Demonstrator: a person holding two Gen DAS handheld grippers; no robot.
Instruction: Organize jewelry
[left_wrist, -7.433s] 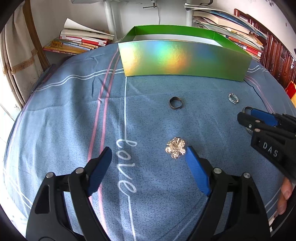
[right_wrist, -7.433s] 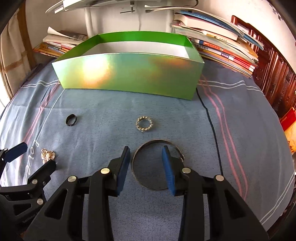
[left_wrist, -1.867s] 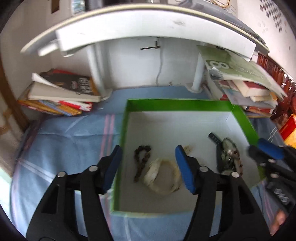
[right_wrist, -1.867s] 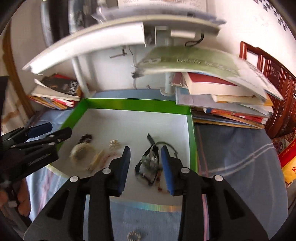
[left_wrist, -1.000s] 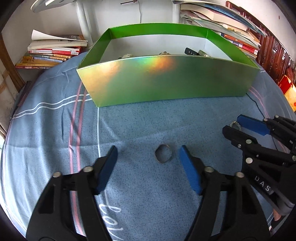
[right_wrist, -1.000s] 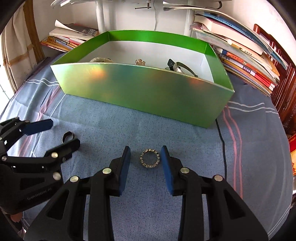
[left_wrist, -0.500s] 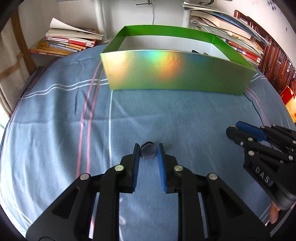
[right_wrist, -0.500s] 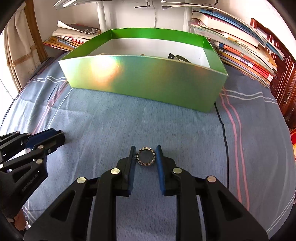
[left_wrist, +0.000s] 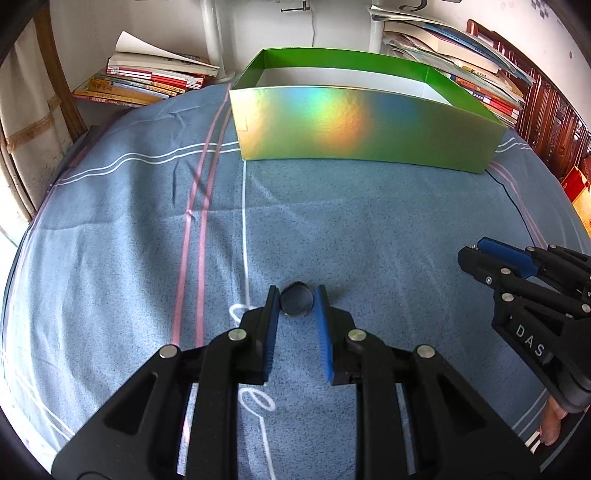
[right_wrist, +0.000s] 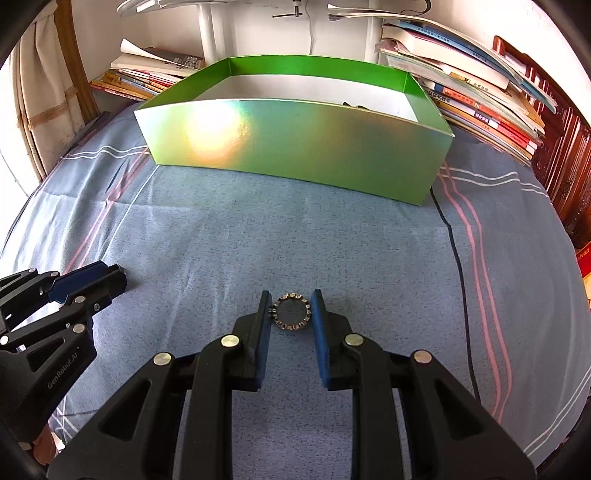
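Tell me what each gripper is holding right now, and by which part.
The left gripper pinches a plain dark ring across its outer edge. The right gripper pinches a stone-studded ring the same way, by opposite sides of its rim.

A blue cloth (left_wrist: 369, 229) with pink and white stripes covers the surface. On it stands a green box (left_wrist: 365, 125); what it holds is hard to make out.

Bright daylight is flooding both sharp fisheye views, flaring into rainbow glare on the glossy green holographic cardboard box (left_wrist: 354, 125), while straight edges are bowing outward and corners are darkening to black.
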